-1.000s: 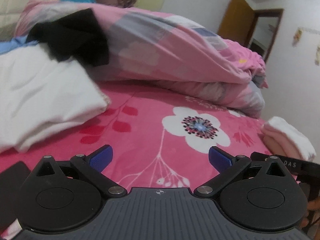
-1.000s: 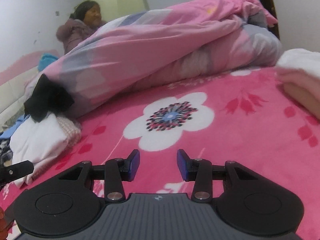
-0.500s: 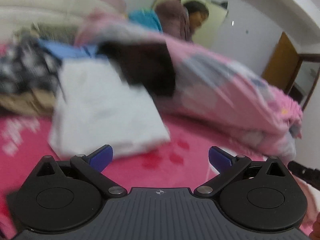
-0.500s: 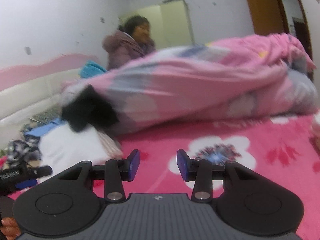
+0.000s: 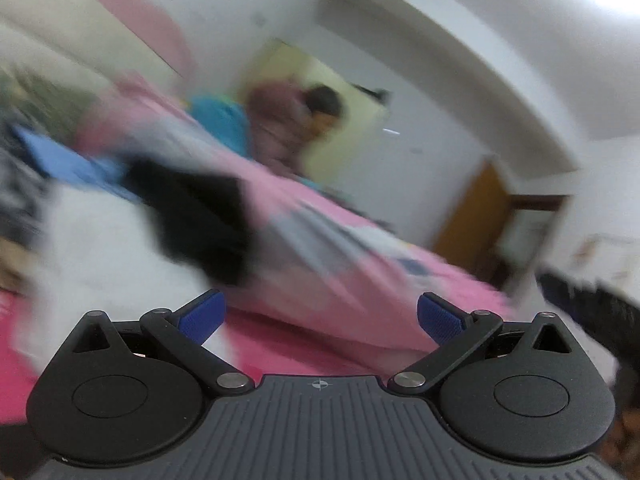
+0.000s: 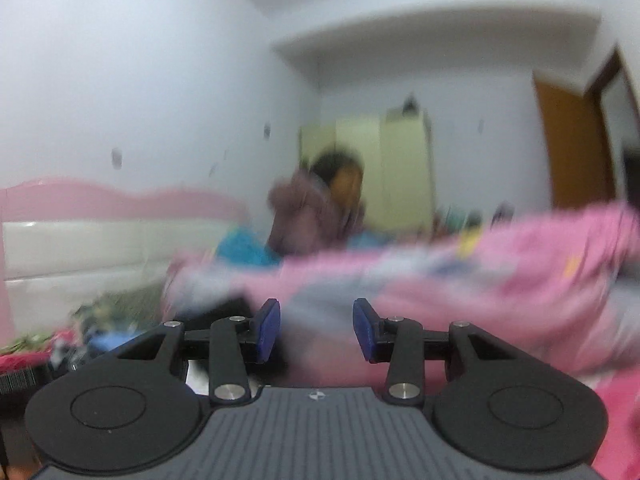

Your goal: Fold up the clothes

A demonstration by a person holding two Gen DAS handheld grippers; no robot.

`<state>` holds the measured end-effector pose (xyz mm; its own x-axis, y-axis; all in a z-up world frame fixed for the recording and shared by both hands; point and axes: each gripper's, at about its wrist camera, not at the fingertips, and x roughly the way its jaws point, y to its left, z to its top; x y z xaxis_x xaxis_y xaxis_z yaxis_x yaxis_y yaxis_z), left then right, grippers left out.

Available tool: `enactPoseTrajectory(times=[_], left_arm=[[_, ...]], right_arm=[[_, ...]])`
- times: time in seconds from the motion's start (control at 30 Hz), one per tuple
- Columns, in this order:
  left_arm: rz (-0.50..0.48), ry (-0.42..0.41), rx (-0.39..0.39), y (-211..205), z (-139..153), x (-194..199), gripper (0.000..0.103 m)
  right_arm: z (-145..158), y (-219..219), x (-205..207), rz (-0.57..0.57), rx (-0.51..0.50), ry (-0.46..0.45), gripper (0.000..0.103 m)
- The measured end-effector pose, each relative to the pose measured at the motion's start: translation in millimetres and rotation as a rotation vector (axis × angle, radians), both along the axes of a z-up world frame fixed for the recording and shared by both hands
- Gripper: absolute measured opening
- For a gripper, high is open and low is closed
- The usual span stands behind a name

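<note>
White garment (image 5: 100,256) lies beside black garment (image 5: 196,220) on bed (image 5: 280,344).

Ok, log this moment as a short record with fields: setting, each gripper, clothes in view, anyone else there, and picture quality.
setting: bedroom, bed with pink floral cover and bunched pink quilt
left gripper: open, nothing between the pads
right gripper: open, holding nothing
clothes in view: white garment, black garment partly on it
other person: beyond the quilt, near a pale wardrobe
picture quality: both views motion-blurred
</note>
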<state>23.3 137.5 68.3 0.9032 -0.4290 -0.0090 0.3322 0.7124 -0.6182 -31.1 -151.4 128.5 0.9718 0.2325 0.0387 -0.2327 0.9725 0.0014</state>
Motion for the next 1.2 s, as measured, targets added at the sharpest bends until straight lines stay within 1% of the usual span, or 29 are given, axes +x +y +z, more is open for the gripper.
enactPoseTrajectory(times=[0.03, 0.07, 0.1, 0.13, 0.17, 0.2, 0.27, 0.33, 0.37, 0.43, 0.5, 0.6, 0.7, 0.77, 0.87, 0.97, 1.07, 1.13, 1.2], left_arm=[[-0.076, -0.022, -0.042, -4.5, -1.1, 7.6, 0.103], [-0.127, -0.041, -0.07, -7.7, -2.6, 14.3, 0.103], [-0.137, -0.053, -0.072, -9.5, -5.0, 20.7, 0.103], [-0.132, -0.063, -0.062, -11.0, -7.6, 27.4, 0.103], [-0.102, -0.068, -0.032, -11.7, -11.8, 33.8, 0.103], [-0.06, -0.07, 0.01, -12.0, -16.8, 40.1, 0.103], [0.035, -0.044, 0.109, -9.4, -30.0, 54.7, 0.103], [0.11, 0.014, 0.178, -3.2, -44.7, 69.7, 0.103], [0.14, 0.048, 0.189, 2.8, -52.2, 76.1, 0.103], [0.188, 0.112, 0.185, 17.7, -66.0, 86.8, 0.103], [0.232, 0.175, 0.164, 34.1, -75.5, 94.1, 0.102], [0.295, 0.222, 0.135, 57.3, -82.8, 94.1, 0.102], [0.347, 0.233, 0.082, 75.0, -85.5, 86.8, 0.102], [0.367, 0.229, 0.054, 80.9, -86.3, 84.2, 0.102], [0.382, 0.223, 0.052, 83.4, -86.9, 85.1, 0.102], [0.394, 0.218, 0.052, 85.1, -87.8, 85.4, 0.102], [0.401, 0.216, 0.062, 84.2, -89.6, 83.9, 0.102], [0.408, 0.215, 0.068, 84.6, -89.8, 84.5, 0.102], [0.412, 0.216, 0.062, 86.3, -90.2, 84.1, 0.102]], right_arm=[[12.7, -1.2, -3.7, -0.02, -0.014, -0.035, 0.043], [24.1, -2.0, -6.0, -0.033, -0.029, -0.06, 0.043], [33.4, -1.7, -5.5, -0.043, -0.049, -0.073, 0.043], [40.3, -0.1, -1.6, -0.052, -0.07, -0.077, 0.043], [44.7, 2.9, 5.4, -0.06, -0.094, -0.074, 0.043], [47.5, 6.8, 14.1, -0.065, -0.119, -0.067, 0.043], [45.3, 19.6, 39.8, -0.056, -0.168, -0.036, 0.043], [35.3, 36.8, 72.1, -0.019, -0.208, 0.014, 0.043], [27.4, 48.3, 89.5, 0.013, -0.227, 0.043, 0.042], [9.1, 74.3, 122.8, 0.087, -0.28, 0.084, 0.041], [-11.8, 105.7, 158.3, 0.145, -0.366, 0.117, 0.041], [-44.1, 154.3, 203.1, 0.251, -0.514, 0.109, 0.041], [-71.2, 194.5, 244.3, 0.358, -0.614, 0.123, 0.041], [-89.6, 218.7, 262.8, 0.418, -0.674, 0.127, 0.041], [-112.4, 247.8, 273.2, 0.457, -0.746, 0.101, 0.041], [-123.1, 268.8, 289.3, 0.451, -0.752, 0.103, 0.04], [-132.8, 277.8, 305.1, 0.416, -0.764, 0.144, 0.033], [-137.0, 279.3, 311.8, 0.381, -0.77, 0.168, 0.002], [-135.6, 276.3, 312.1, 0.361, -0.736, 0.171, 0.0]])
